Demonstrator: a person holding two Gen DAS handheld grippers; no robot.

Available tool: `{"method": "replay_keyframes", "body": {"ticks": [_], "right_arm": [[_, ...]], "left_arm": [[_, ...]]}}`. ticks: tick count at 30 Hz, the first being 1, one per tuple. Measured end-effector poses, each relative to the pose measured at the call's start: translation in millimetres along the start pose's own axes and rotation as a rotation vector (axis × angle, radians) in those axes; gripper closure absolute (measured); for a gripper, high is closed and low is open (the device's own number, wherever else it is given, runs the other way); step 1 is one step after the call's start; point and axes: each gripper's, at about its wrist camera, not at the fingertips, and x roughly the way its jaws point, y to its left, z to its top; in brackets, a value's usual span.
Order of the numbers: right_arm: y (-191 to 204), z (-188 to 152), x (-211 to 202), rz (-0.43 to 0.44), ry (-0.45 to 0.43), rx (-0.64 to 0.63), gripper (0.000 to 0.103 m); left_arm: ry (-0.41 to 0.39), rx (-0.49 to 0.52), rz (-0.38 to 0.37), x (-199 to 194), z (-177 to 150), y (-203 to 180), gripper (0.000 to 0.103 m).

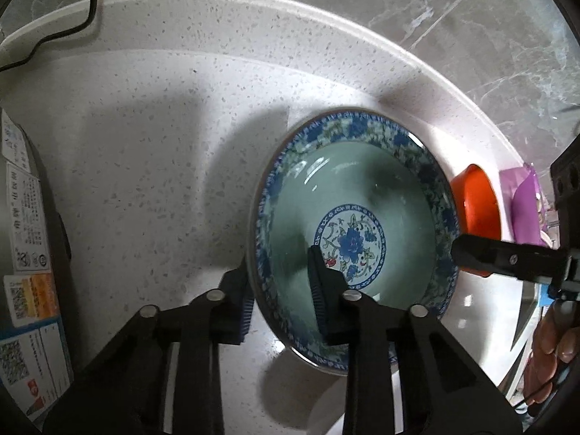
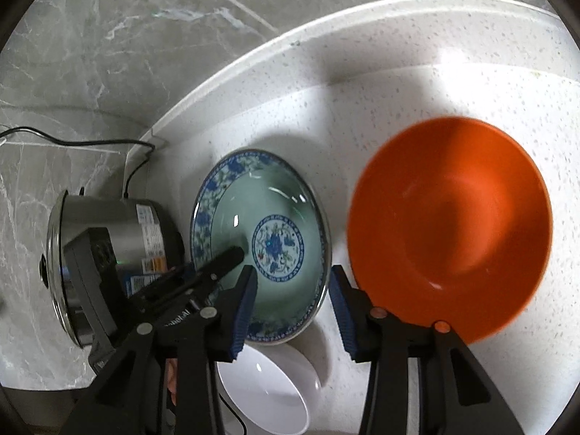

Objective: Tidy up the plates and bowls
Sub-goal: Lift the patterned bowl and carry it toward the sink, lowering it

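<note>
A green plate with a blue floral rim (image 1: 362, 195) (image 2: 261, 224) is lifted and tilted above the speckled white counter (image 1: 163, 145). My left gripper (image 1: 281, 290) straddles its near rim, one finger under it and one inside, shut on it. My right gripper (image 2: 293, 311) is open with the plate's right rim between its jaws; its finger (image 1: 507, 257) shows at the plate's far edge in the left wrist view. An orange plate (image 2: 449, 224) (image 1: 478, 203) lies to the right. A white bowl (image 2: 268, 388) sits below the green plate.
A steel rice cooker (image 2: 108, 232) with labels (image 1: 29, 239) stands at the left, its black cord (image 2: 90, 143) running along the grey marble wall. A purple packet (image 1: 522, 203) lies behind the orange plate. The counter has a raised back edge (image 1: 253, 3).
</note>
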Motion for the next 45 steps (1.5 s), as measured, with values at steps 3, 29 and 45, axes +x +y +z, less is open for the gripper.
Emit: {"method": "replay_keyframes", "body": {"ticks": [3, 29, 45], "right_arm": [[-2, 3, 6, 0.002, 0.002, 0.026, 0.061], [8, -9, 14, -0.101, -0.079, -0.043, 0.093], [11, -49, -68, -0.072, -0.190, -0.120, 0.092]], "left_arm": [[0.000, -0.006, -0.009, 3, 3, 1, 0.082], [-0.044, -0.025, 0.019, -20, -3, -4, 0.088], [-0.137, 0.074, 0.000, -94, -35, -70, 0.088]]}}
